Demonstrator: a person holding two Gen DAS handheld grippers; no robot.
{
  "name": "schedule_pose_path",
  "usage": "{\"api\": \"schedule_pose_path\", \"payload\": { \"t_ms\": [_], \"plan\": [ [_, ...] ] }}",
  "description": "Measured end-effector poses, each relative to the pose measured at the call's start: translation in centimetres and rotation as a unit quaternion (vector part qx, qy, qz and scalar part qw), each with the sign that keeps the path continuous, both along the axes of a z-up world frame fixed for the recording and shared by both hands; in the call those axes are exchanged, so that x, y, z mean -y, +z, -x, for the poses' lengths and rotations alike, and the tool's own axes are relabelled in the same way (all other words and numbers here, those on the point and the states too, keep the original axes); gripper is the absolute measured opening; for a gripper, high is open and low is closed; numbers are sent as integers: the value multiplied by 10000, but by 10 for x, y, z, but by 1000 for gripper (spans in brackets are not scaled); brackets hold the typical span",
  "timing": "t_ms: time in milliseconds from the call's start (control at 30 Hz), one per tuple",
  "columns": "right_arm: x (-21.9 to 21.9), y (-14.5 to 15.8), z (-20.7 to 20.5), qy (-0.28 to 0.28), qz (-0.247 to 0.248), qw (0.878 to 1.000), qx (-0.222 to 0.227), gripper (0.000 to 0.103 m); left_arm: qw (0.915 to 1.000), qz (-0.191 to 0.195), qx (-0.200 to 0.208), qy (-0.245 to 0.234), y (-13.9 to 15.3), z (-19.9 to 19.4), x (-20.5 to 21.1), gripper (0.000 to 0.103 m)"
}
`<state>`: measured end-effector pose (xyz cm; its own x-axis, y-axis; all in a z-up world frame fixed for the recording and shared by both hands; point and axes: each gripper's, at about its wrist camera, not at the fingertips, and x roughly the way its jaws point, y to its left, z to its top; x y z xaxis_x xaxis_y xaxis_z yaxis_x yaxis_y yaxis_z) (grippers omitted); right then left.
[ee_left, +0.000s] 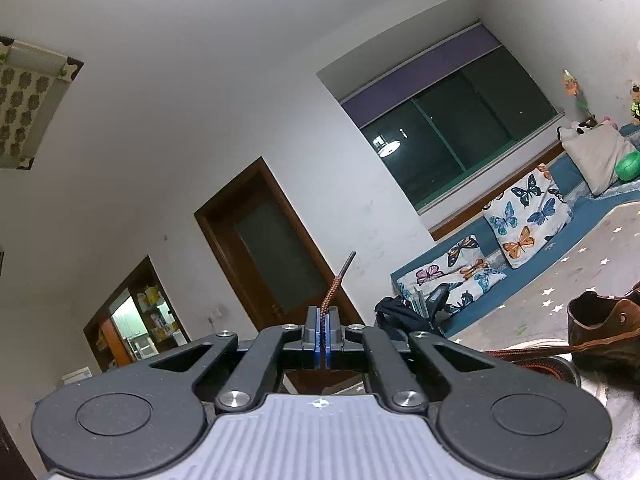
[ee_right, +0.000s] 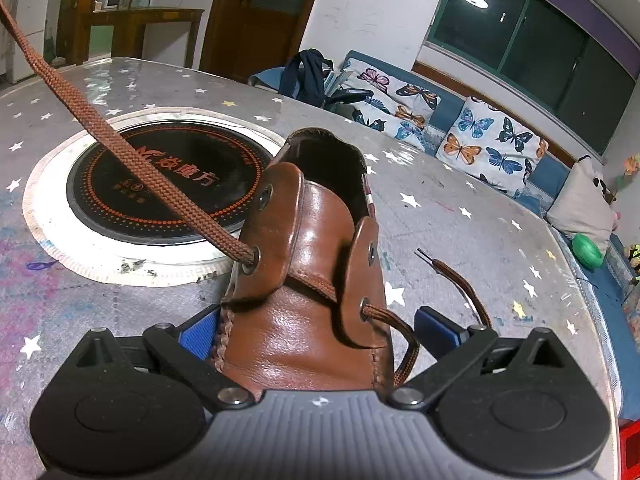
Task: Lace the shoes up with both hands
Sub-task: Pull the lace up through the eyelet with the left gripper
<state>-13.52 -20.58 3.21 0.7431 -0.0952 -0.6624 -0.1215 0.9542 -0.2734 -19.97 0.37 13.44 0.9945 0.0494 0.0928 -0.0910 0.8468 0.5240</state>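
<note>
A brown leather shoe (ee_right: 316,240) stands on the star-patterned table (ee_right: 440,208), toe towards the right wrist camera. My right gripper (ee_right: 316,334) straddles its toe with the jaws wide; the left blue pad (ee_right: 200,336) lies against the shoe's side and the right pad (ee_right: 436,334) stands clear of it. A brown lace (ee_right: 120,140) runs taut from a left eyelet (ee_right: 252,258) up and to the left. Its other end (ee_right: 460,276) lies loose on the table. My left gripper (ee_left: 322,332) is shut on the lace's tip (ee_left: 340,284), which sticks out above the pads. The shoe (ee_left: 600,332) shows at the left wrist view's right edge.
A round black hob (ee_right: 168,176) with a white ring is set in the table left of the shoe. Behind the table runs a blue bench with butterfly cushions (ee_right: 488,144) and a dark bag (ee_right: 308,76). A green ball (ee_right: 586,252) lies far right.
</note>
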Motion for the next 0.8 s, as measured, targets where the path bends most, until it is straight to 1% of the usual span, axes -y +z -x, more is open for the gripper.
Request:
{"api": "schedule_pose_path", "payload": {
  "t_ms": [567,800],
  "plan": [
    [8,0,0,110,-179,9998,-17,102,9997,-232,29,47,9,1,10,2],
    [14,3,3,238,-347,9991,-9,102,9996,-286,25,2,11,2,16,2]
  ]
}}
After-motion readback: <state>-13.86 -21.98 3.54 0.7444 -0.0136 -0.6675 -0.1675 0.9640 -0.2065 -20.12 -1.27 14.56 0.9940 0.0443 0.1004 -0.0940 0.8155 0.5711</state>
